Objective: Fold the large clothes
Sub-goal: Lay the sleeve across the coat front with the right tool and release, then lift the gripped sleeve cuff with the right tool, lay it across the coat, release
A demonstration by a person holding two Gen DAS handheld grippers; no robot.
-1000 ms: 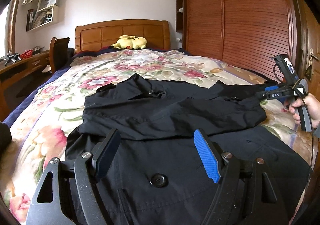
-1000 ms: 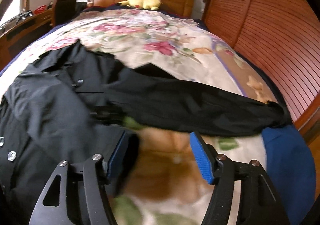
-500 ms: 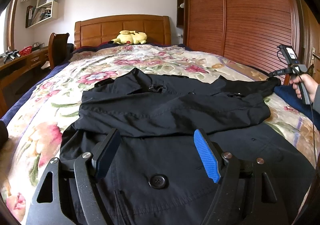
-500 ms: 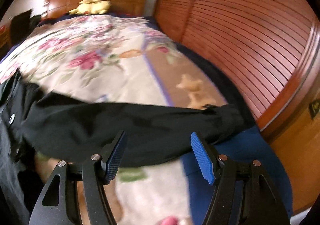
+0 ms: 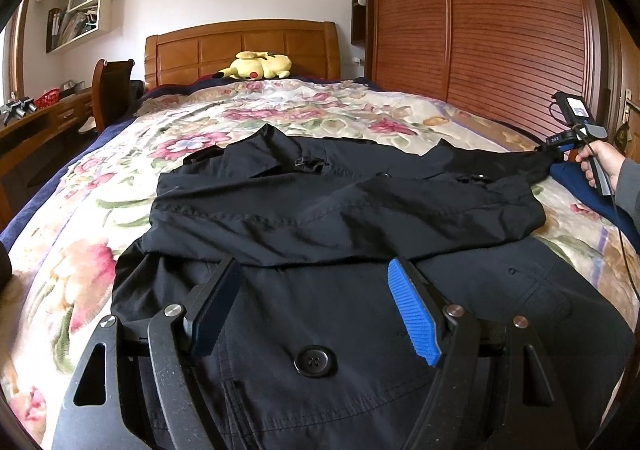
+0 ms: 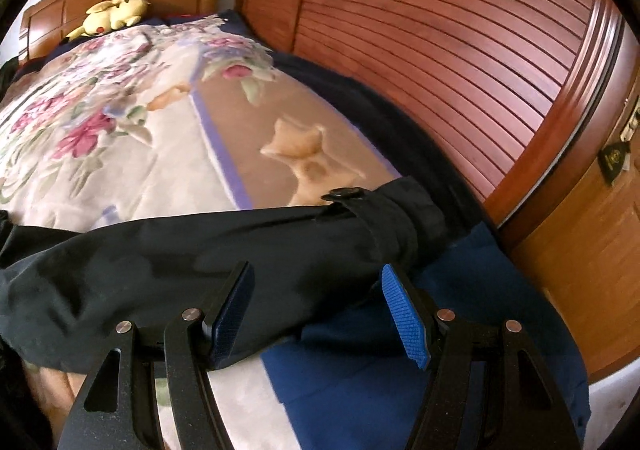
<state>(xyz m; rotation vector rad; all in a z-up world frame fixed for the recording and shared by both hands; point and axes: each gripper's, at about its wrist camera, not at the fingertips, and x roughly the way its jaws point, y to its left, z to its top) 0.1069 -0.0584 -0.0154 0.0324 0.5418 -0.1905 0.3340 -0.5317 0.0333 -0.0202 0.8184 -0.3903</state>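
- Centrally, the black coat (image 5: 344, 210) lies flat across the bed (image 5: 120, 178), one sleeve already folded over its chest, the other sleeve (image 6: 240, 246) stretched out toward 3 o'clock, its cuff (image 6: 404, 218) at the bed's edge.
- Left claw (image 5: 316, 306) hovers over the coat's lower front near a button (image 5: 312, 361), jaws apart, holding nothing.
- Right claw (image 6: 320, 306) hangs just above the outstretched sleeve near the cuff, jaws apart, nothing pinched; the hand (image 5: 600, 166) gripping it shows at 3 o'clock in the left view.
- Judged step: take that sleeve. Best to drop straight onto the cuff end, pinch both fabric layers, then carry it across toward 9 o'clock, keeping it low so the chest fold stays flat.
- Bedspread is floral; a blue sheet (image 6: 400, 370) shows under the cuff.
- Yellow plush (image 5: 256, 65) sits at 12 o'clock by the headboard (image 5: 240, 46); a slatted wardrobe (image 5: 480, 30) stands at 2 o'clock, a desk (image 5: 44, 122) at 9.
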